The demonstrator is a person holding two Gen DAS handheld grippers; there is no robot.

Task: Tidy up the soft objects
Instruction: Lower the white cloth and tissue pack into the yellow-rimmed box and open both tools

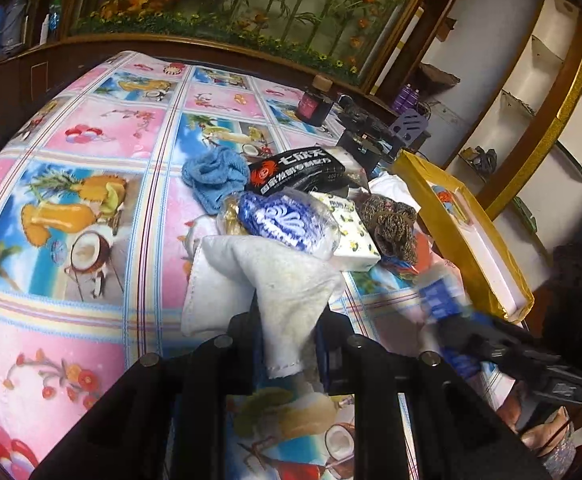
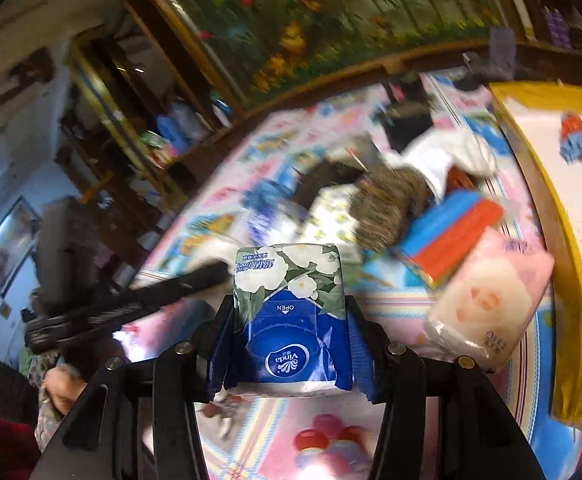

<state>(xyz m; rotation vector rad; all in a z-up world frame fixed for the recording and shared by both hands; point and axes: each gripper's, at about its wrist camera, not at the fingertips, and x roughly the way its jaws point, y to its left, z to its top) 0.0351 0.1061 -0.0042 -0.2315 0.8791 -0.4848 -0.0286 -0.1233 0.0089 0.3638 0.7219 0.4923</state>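
up close, the right gripper [image 2: 291, 320] pinches a blue and white tissue pack [image 2: 289, 320] between its fingers; the wrapper reads "vinda" and "open", upside down to the camera, with white flowers printed at its far end. the left gripper [image 1: 287, 344] is pressed onto a corner of a white fleecy cloth [image 1: 267, 280], which fans out ahead of it above the bedsheet [image 1: 91, 200], a pink and blue sheet printed with fruit drinks and coconuts. just beyond the cloth lies a heap: a blue-and-white patterned bag [image 1: 287, 220], a small white pack with lemon prints [image 1: 351, 236], a black packet [image 1: 295, 172] with white chinese characters and a red crab logo, a blue knitted cloth [image 1: 215, 176] to the left, and a brown speckled woolly item [image 1: 395, 224] to the right. at the right edge sits a gold-rimmed box [image 1: 463, 232]. in the right wrist view, a pink tissue pack [image 2: 491, 300] with unreadable print lies near the box, beside a blue and red pack [image 2: 447, 236].
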